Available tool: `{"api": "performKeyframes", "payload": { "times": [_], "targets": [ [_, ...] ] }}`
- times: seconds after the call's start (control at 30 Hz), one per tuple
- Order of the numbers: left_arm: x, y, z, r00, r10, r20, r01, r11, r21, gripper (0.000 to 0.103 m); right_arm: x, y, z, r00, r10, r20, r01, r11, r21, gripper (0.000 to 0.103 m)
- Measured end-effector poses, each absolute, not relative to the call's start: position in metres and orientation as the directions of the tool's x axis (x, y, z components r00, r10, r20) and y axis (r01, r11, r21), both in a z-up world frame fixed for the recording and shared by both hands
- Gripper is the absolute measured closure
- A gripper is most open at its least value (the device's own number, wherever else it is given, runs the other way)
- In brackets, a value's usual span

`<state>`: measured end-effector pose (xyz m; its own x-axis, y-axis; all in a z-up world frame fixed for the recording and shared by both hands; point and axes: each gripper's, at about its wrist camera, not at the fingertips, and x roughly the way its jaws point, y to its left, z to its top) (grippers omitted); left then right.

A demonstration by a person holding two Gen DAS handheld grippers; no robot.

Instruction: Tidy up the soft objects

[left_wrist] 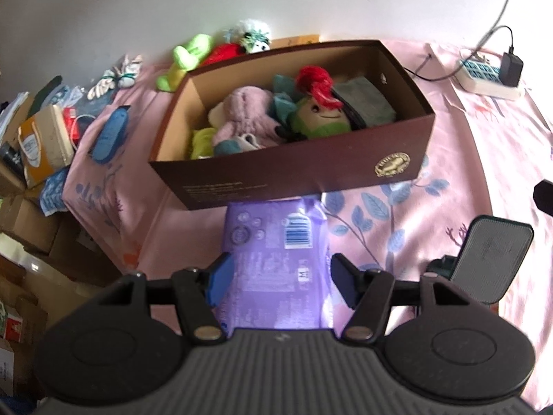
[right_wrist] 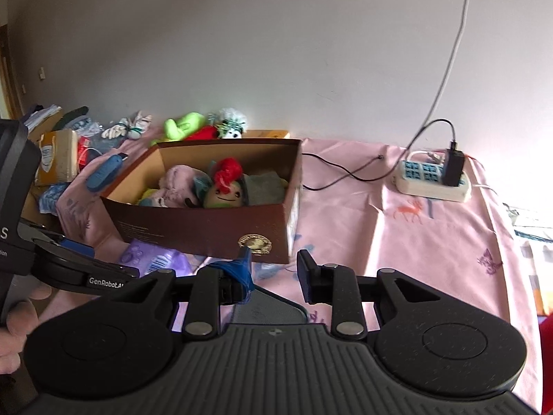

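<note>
A brown cardboard box (left_wrist: 293, 176) stands open on the pink bedsheet, holding a pink plush (left_wrist: 242, 114), a red-haired doll (left_wrist: 321, 114) and other soft toys. My left gripper (left_wrist: 281, 282) is shut on a purple plastic pack (left_wrist: 273, 242), whose far end reaches the box's near wall. In the right wrist view the same box (right_wrist: 207, 228) lies ahead to the left, with the purple pack (right_wrist: 152, 256) just before it. My right gripper (right_wrist: 274, 275) hovers over the sheet near the box's front corner, its fingers a narrow gap apart with nothing between them.
A green plush (left_wrist: 186, 57), a red one and a white one lie behind the box by the wall. A grey mesh-topped object (left_wrist: 490, 259) sits right of my left gripper. A power strip (right_wrist: 432, 180) with cables is at the back right. Cartons (left_wrist: 38, 145) crowd the bed's left edge.
</note>
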<state>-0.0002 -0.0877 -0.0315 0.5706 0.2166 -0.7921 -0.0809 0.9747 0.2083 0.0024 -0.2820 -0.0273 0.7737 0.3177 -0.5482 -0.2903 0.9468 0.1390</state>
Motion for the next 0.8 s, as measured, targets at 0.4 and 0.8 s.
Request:
{"api": "performKeyframes", "payload": {
  "times": [0.4, 0.8],
  "targets": [
    [0.005, -0.093, -0.042, 0.575, 0.151, -0.804, 0.05, 0.975, 0.219, 0.038, -0.002, -0.295, -0.037, 0.763, 0.187, -0.619, -0.099, 0.98, 0.173, 0.092],
    [0.007, -0.071, -0.031, 0.587, 0.046, -0.809, 0.227, 0.949, 0.219, 0.038, 0.004, -0.27, -0.034, 0.713, 0.002, -0.701, 0.091, 0.991, 0.096, 0.091]
  ]
}}
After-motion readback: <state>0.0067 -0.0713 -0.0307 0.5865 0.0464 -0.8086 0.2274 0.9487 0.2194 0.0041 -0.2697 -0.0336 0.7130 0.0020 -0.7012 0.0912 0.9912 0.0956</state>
